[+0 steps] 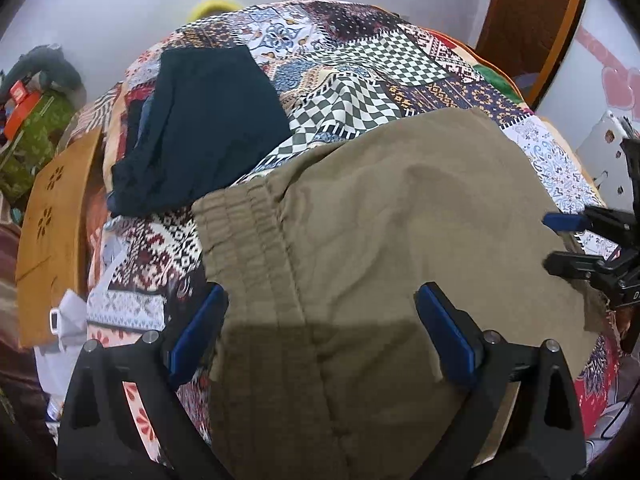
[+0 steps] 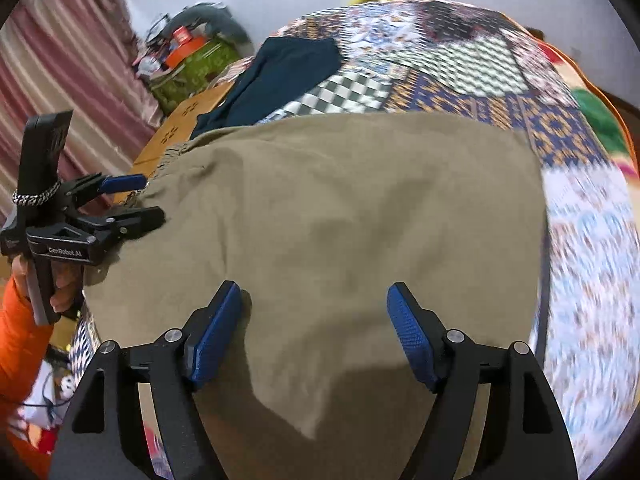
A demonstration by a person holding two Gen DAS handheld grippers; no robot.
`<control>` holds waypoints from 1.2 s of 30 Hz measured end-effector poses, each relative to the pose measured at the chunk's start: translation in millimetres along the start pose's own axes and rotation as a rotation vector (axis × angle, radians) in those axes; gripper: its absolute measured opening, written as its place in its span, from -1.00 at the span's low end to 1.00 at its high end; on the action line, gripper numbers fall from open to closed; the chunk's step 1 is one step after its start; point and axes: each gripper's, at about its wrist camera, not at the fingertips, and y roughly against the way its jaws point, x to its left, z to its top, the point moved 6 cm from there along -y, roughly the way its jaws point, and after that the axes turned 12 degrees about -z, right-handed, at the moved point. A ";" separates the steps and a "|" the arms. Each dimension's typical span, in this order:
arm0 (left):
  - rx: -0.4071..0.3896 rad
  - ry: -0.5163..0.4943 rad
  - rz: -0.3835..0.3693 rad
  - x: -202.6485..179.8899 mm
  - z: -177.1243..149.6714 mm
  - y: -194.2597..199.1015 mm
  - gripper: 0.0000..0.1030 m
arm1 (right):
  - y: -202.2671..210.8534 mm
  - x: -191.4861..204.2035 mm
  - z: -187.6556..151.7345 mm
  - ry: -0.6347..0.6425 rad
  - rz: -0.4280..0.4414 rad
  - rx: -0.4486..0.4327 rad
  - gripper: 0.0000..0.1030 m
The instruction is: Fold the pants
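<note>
Olive khaki pants lie folded on the patterned bedspread, elastic waistband to the left. My left gripper hangs open above the waistband end, holding nothing. My right gripper hangs open above the other end of the pants, holding nothing. The right gripper shows at the right edge of the left wrist view, jaws apart. The left gripper shows at the left of the right wrist view, jaws apart at the waistband edge.
A dark navy folded garment lies on the bed beyond the pants, also in the right wrist view. An orange wooden bed board borders the left. Clutter and a curtain stand at the far left.
</note>
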 end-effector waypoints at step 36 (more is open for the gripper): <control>-0.170 0.323 -0.105 13.1 -69.3 95.8 0.95 | 83.7 36.1 7.1 0.004 -0.099 -0.292 0.53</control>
